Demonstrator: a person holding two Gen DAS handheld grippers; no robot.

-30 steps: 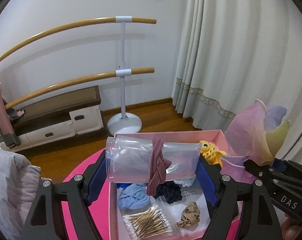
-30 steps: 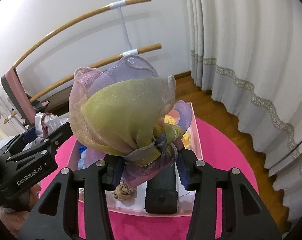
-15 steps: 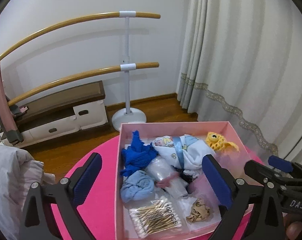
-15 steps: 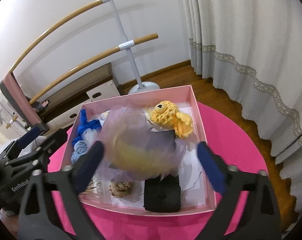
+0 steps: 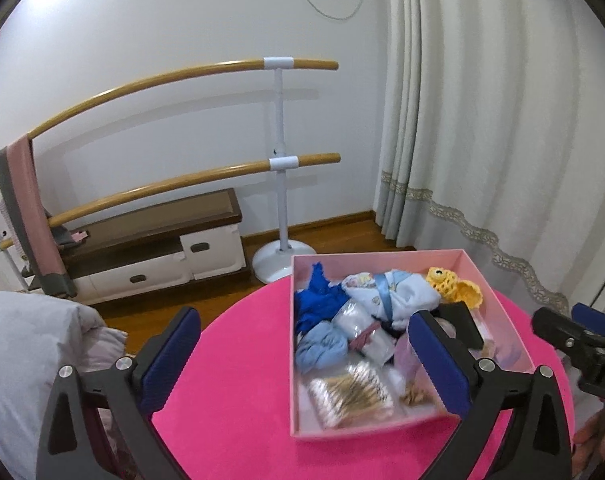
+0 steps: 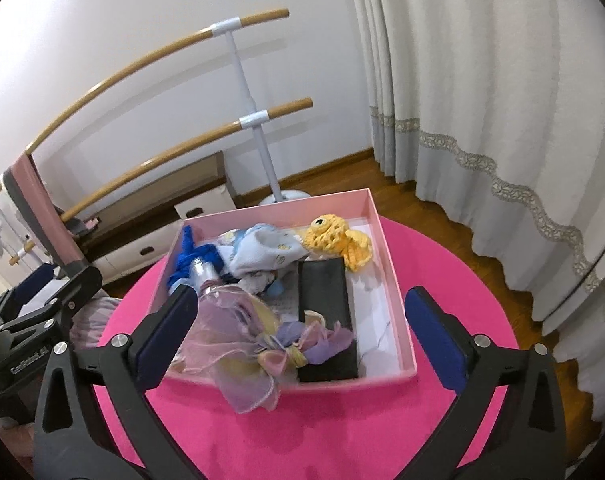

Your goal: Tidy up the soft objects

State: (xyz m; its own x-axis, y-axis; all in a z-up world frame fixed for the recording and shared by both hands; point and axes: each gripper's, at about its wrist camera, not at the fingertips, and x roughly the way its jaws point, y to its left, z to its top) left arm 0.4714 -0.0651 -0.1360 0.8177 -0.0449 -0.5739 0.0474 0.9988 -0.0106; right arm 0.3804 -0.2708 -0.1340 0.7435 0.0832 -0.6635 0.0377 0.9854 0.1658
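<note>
Both your claws now gape wide and empty: the left claw (image 5: 302,354) has dropped its clear bag, the right claw (image 6: 300,322) its organza flower (image 6: 242,354), apparently draped over the pink box (image 6: 398,300) rim just ahead.

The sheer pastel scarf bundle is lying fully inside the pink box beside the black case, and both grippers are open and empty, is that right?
Not quite. The sheer pastel scarf bundle is not fully inside: the right wrist view shows it draped over the near wall of the pink box, spilling onto the pink table. It does lie beside the black case, and both grippers are open and empty.
</note>
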